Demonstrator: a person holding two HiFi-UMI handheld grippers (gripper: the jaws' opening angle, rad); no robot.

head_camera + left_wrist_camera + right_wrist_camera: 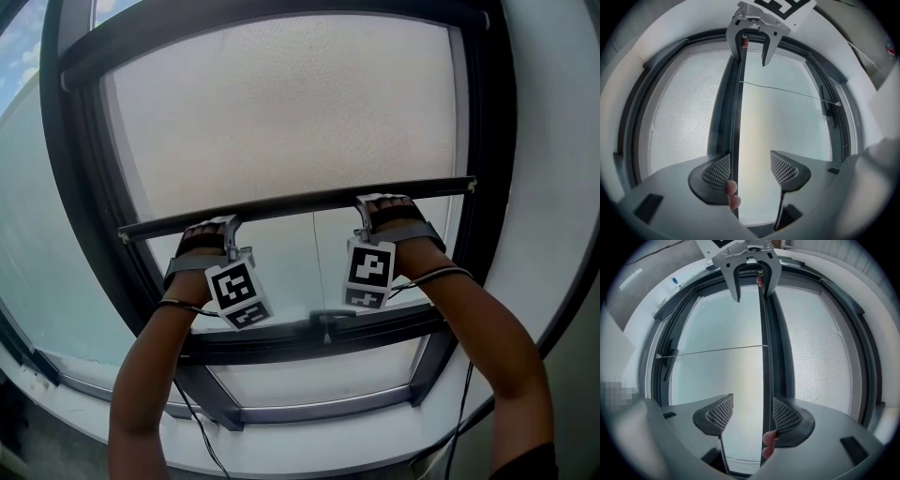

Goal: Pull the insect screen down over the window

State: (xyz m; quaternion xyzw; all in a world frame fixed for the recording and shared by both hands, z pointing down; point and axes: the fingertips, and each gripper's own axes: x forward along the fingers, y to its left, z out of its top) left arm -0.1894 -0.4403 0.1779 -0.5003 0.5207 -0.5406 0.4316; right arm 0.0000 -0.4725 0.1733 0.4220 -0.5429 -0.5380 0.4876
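The insect screen [281, 112] covers the upper part of the window, and its dark bottom bar [300, 200] crosses at mid-height. My left gripper [225, 227] and right gripper [371, 208] both reach up to that bar, a hand on each. In the left gripper view the bar [737, 117] runs between the open jaws of the left gripper [750, 155], close against the left one. The right gripper [753, 397] is open too, with the bar [764, 357] against its right jaw. Fingertips [768, 441] show beside the bar.
Below the bar is bare glass [300, 253], then a dark cross frame [309, 342] with a handle [323, 323]. A thin cord [787, 91] runs from the bar to the side frame. A white sill [309, 450] lies beneath, and cables trail from both grippers.
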